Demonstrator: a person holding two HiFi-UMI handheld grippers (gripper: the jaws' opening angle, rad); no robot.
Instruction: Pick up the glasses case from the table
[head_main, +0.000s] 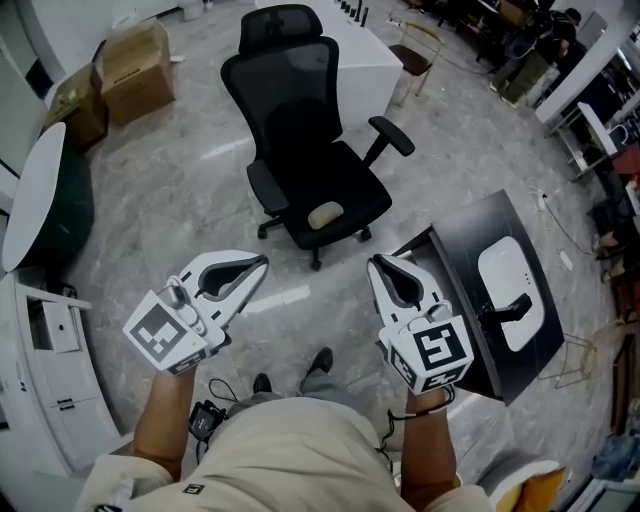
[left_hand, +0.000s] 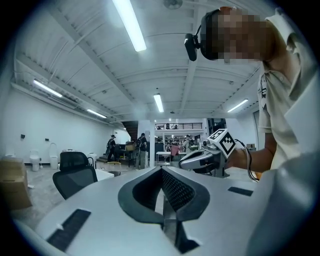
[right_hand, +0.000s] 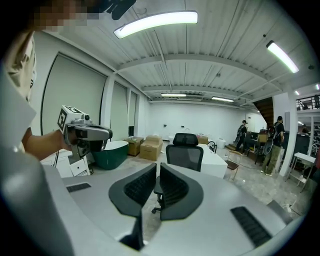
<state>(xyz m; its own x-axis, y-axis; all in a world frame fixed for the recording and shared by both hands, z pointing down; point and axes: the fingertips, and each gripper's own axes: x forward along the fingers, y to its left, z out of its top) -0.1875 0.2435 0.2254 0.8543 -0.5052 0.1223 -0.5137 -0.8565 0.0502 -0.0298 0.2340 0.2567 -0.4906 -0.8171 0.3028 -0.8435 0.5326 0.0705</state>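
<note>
Black table only in head view; left hand-held gripper, right hand-held gripper closed, empty.

Left gripper: white shell, black ribbed fingers, marker cube in black-and-white squares. Right gripper: same white and black.

Ahead of both sets of fingers: black mesh office chair with a beige cushion. Floor: grey, marbled, glossy.

Right of the right fingers: black desk, white oblong object.

Far left of the left fingers: brown cardboard boxes.
</note>
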